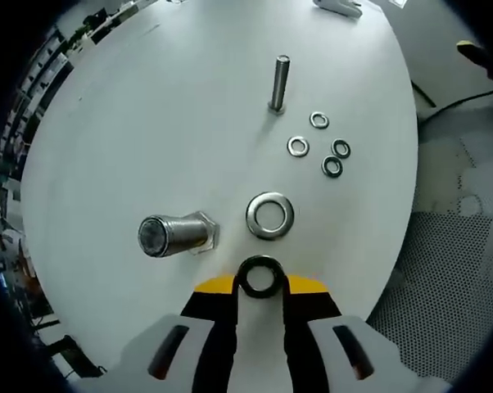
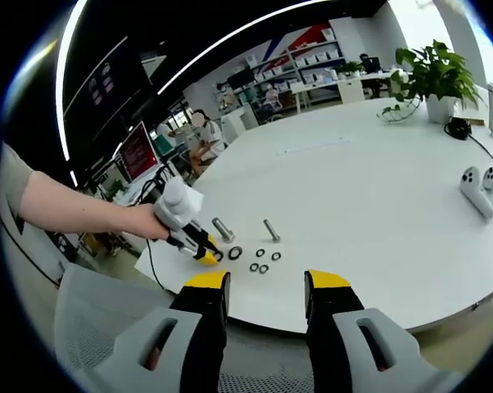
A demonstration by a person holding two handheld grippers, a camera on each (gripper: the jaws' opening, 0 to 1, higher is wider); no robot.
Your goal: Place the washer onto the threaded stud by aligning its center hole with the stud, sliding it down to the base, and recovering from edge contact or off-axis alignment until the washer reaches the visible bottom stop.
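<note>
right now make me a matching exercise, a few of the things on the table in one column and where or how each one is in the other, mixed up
Things:
1. dark washer
2. large silver washer
3. thick stud
4. right gripper

States:
A. open, holding nothing, back from the table edge
B. standing on a hex base, left of the big ring
C. held between the left gripper's yellow tips
D. lying flat on the table, untouched

Pairs: 1-C, 2-D, 3-B, 4-A
</note>
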